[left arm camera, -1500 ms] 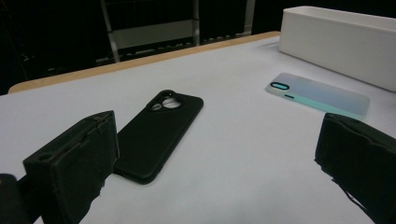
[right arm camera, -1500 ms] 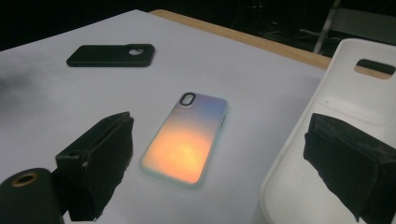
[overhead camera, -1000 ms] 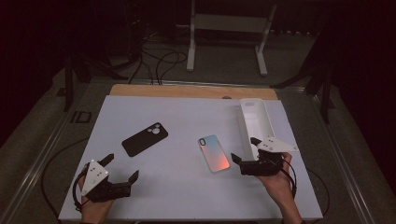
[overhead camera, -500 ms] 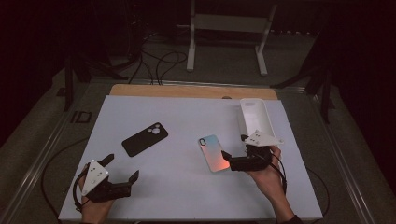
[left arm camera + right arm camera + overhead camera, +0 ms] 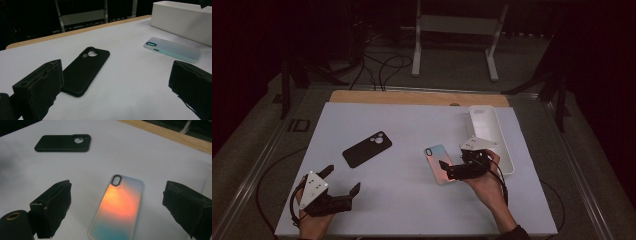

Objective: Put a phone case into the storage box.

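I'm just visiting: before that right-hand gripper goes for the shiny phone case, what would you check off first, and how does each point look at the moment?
1. Right gripper jaws apart: ok, wide open.
2. Shiny phone case lined up between those jaws: ok in the right gripper view.
3. Case lying flat on the table, nothing on top: ok.
4. White tray apart from the case: ok, beside it, not touching.
5. Left gripper out of the way: ok, open near the front edge, short of the black phone case.
6. Jaws low enough to catch the thin edges: cannot tell.

Black phone case [image 5: 85,70] between wide-apart jaws, iridescent phone case [image 5: 172,49] beyond, just before white tray [image 5: 182,21].
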A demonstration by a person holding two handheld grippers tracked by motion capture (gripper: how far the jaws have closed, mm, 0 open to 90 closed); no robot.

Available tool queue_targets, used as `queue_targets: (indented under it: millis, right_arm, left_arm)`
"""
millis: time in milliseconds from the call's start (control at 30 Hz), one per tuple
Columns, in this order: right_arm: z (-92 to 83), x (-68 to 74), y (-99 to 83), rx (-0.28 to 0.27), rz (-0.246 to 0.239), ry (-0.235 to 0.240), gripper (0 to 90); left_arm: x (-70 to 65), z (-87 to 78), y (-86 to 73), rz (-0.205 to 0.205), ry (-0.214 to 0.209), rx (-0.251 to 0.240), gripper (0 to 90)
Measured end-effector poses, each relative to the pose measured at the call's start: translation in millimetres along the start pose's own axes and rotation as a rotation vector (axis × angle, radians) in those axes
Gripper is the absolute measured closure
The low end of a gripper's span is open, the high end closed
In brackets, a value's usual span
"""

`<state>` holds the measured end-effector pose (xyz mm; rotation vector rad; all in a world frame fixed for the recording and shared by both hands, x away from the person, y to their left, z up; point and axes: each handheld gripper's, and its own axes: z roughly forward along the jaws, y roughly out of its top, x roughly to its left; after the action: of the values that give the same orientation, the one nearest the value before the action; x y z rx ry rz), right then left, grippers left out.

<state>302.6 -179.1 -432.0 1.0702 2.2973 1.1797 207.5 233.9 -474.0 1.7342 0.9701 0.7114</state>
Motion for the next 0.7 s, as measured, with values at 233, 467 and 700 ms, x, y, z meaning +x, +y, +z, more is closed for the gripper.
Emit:
queue_targets:
  millis: [233,467,700]
  right_arm:
    - [15.3,4.1,0.7,0.042,0.009,0.006,8.1]
    - [30.3,5.1,-2.0,0.091,0.024,-0.007,7.3]
    - [40.9,5.8,-4.1,0.119,0.029,-0.021,7.2]
  left_arm:
    - [0.3,0.1,-0.3,-0.001,-0.001,0.001,0.0]
    - [0.4,0.1,-0.3,-0.001,-0.001,0.001,0.0]
    - [0.5,0.3,-0.5,-0.001,-0.001,0.003,0.0]
